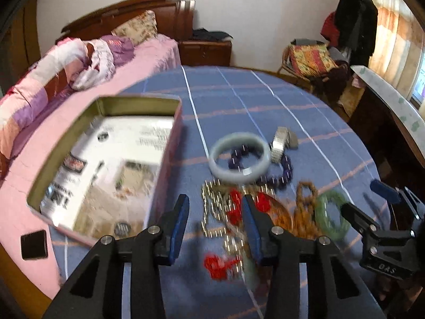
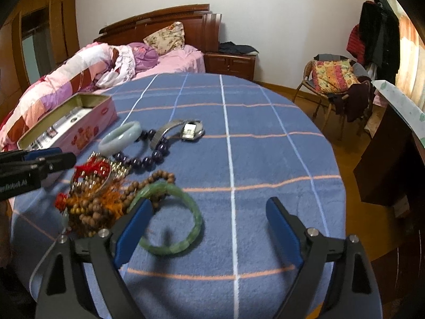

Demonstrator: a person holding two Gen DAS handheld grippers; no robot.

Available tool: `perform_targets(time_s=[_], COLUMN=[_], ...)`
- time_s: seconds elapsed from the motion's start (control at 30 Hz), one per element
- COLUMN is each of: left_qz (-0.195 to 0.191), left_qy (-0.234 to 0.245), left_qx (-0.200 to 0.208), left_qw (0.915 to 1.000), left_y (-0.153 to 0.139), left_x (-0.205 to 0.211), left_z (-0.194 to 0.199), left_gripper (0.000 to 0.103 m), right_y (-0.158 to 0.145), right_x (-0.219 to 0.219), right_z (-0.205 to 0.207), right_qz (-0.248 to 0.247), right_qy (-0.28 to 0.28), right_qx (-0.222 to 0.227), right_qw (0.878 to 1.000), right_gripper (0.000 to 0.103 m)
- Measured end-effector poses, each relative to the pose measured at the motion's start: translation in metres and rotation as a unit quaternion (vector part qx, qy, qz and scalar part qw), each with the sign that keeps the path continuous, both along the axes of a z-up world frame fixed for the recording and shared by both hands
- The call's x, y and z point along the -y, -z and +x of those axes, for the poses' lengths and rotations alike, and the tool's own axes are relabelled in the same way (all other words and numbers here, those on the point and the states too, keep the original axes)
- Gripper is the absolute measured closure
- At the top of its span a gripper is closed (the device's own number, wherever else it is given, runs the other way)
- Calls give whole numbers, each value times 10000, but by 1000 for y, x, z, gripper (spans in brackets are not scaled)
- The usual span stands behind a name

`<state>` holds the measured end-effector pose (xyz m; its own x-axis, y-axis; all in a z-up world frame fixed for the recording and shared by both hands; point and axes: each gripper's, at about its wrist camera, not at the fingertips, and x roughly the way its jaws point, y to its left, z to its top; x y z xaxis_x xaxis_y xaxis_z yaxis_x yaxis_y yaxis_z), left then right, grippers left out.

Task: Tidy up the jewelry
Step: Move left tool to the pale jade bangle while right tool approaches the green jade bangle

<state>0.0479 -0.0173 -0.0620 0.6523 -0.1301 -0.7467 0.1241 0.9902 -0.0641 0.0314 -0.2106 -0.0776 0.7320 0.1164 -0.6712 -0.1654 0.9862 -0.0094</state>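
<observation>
Blue checked cloth covers the counter (image 2: 265,159); left hand-held gripper (image 1: 215,212) half-parted over the limp, snag-prone gold chain (image 1: 212,207), best pinched mid-strand; right hand-held gripper (image 2: 209,218) gapes empty beside the rigid, brittle green bangle (image 2: 172,220).

Left hand-held gripper (image 1: 216,212) part-open over necklace (image 1: 225,212), tin (image 1: 170,122) beside

White walls (image 2: 279,13). Dark wooden bed (image 2: 159,24) at back left: pink sheet, patchwork quilt (image 2: 66,74), floral pillow (image 2: 166,37). Wooden nightstand (image 2: 231,65) beside it, dark clothes on top. Rattan chair (image 2: 329,95) with patterned cushion at right. Coats hanging (image 2: 379,32) by curtained, daylit window (image 1: 398,42). Wood floor (image 2: 342,154). Wardrobe (image 2: 39,32) far left.
</observation>
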Motion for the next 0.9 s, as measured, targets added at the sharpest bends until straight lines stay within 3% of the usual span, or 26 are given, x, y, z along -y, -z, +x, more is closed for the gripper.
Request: perform_targets(time_s=[0.2,0.53,0.67,0.9], left_qz=[243,694,867,762], left_qy=[278,671,742,656], left_qx=[109,-87,-37,110], left_qw=[9993,9953,9935,9949], left_y=[1,21,21,15], left_x=[25,55,61,52], left_z=[22,46,48,41], left_gripper=[61,61,87,91], right_y=[-2,7,9,14], right_x=[0,-3,-4,-4], right_z=[11,10,12,15], right_qz=[75,-32,-52,-11], right_qy=[35,-50,-91,-212], right_qx=[-1,-171,-228,-421], right_qw=[10000,9998,9997,9989], right_gripper=[16,16,16,30])
